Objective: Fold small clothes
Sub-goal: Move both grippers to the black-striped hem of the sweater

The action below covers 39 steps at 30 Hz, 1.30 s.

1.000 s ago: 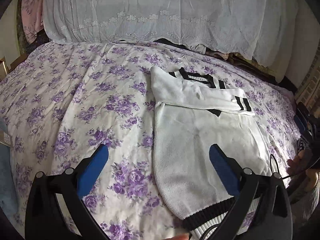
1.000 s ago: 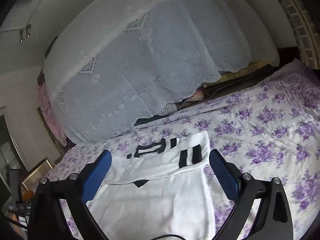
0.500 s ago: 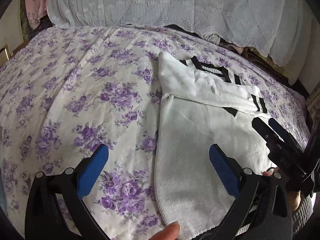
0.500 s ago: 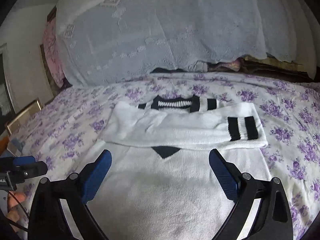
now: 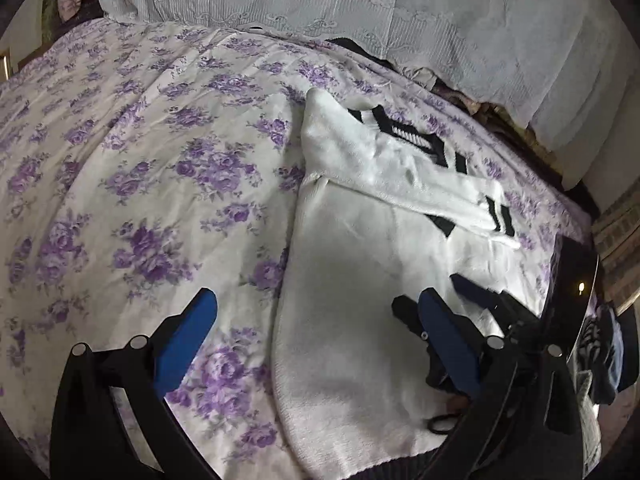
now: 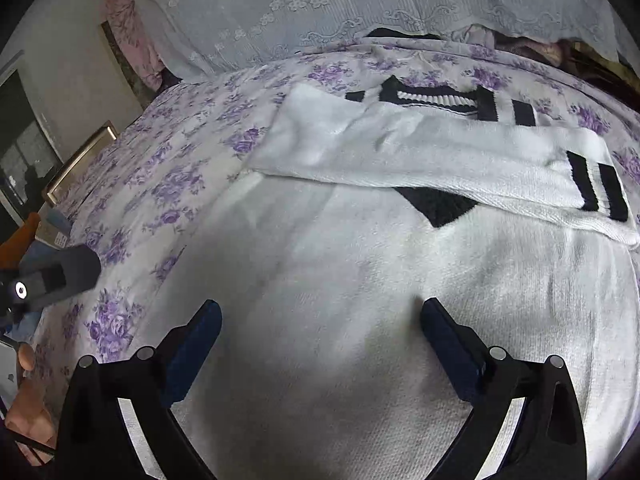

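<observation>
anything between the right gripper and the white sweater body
Nothing visible does. The right gripper hangs open directly over the bare body of the white sweater; the folded sleeve lies farther up, across the chest.

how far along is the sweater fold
Done: one striped sleeve lies folded across the white sweater on the floral bedspread. In hand: nothing; the left hand-held gripper and right hand-held gripper are open above it. Left: folding the body up.
</observation>
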Each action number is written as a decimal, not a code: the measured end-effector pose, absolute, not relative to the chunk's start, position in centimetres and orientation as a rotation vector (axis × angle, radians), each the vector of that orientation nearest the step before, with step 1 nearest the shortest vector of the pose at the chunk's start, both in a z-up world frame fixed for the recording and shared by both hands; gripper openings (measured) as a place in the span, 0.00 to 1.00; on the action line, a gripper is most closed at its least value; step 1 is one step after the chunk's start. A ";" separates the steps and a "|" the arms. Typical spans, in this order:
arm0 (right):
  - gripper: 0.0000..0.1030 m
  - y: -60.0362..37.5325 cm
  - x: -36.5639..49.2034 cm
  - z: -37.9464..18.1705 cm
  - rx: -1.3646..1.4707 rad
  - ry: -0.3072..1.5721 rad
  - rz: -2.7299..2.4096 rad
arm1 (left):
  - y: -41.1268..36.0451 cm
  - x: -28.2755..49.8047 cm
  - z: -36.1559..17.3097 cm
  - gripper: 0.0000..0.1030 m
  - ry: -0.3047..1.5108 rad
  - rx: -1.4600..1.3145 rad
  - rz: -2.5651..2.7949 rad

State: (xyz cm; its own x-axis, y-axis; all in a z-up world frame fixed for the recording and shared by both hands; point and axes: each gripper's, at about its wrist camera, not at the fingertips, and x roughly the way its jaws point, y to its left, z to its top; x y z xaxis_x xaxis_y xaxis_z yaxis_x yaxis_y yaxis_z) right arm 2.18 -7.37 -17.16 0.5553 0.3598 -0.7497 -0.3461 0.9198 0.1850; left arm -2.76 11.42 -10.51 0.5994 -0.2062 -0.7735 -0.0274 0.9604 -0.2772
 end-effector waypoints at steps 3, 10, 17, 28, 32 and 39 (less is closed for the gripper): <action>0.97 -6.8 1.6 -17.1 -0.016 0.892 0.400 | 11.9 -4.8 -10.1 0.95 0.918 -0.211 -0.074; 0.97 -4.1 0.5 -17.3 -0.206 0.930 0.356 | 11.6 -7.9 -10.9 0.95 0.984 -0.209 -0.143; 0.97 -3.3 -0.1 -17.7 -0.305 0.940 0.351 | 11.3 -9.7 -11.6 0.94 1.002 -0.194 -0.173; 0.97 -11.5 -2.0 -14.9 0.071 0.917 0.569 | 10.8 -11.9 -10.4 0.94 1.043 -0.042 -0.167; 0.97 -20.1 -6.2 -12.6 0.318 0.812 0.517 | 9.8 -12.6 -12.2 0.94 1.088 -0.070 -0.306; 0.97 -29.9 -14.1 -12.8 0.472 0.752 0.354 | 8.0 -11.4 -14.9 0.94 1.144 -0.175 -0.491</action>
State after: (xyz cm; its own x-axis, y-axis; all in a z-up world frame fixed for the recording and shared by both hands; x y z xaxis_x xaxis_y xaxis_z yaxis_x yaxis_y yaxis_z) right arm -14.10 -29.95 -12.82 0.6798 0.4670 -0.5655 -0.1383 0.8389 0.5265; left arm -11.42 8.02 -14.86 0.3221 -0.4588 -0.8281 0.2838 0.8813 -0.3778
